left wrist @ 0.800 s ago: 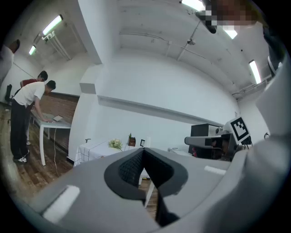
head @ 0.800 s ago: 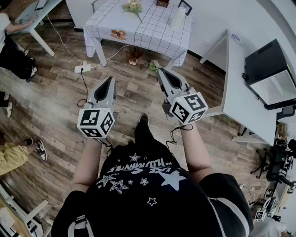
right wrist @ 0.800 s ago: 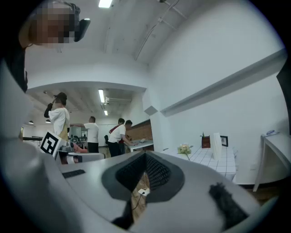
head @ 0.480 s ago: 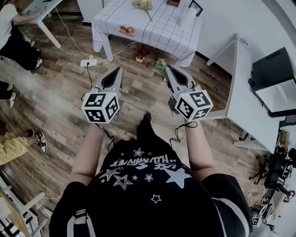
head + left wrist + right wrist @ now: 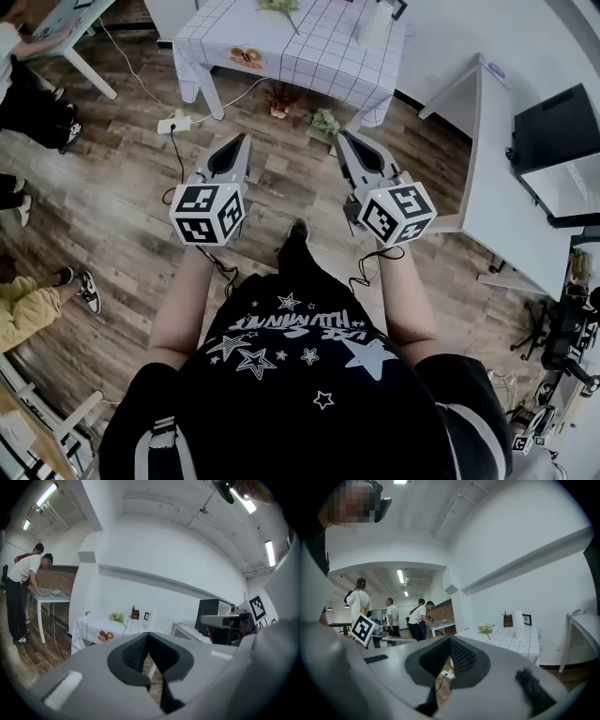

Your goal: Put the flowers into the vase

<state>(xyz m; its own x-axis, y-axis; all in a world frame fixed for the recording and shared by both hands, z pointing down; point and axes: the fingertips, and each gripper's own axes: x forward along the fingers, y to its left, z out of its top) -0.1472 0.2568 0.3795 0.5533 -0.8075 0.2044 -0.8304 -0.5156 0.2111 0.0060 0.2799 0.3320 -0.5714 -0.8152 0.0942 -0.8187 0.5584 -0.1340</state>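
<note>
Flowers (image 5: 279, 6) on bench (image 5: 319, 58), well ahead, stem trailing toward the person. Left gripper (image 5: 241, 141) looks slightly nearer than right gripper (image 5: 343, 137); fingers of both closed, empty.

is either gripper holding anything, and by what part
Nothing is held: the left gripper and right gripper are shut and empty. The pale flowers lie on the white checked table.

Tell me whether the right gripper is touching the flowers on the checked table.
Apart. In the head view the right gripper hangs over the floor, well short of the table bearing the flowers.
</note>
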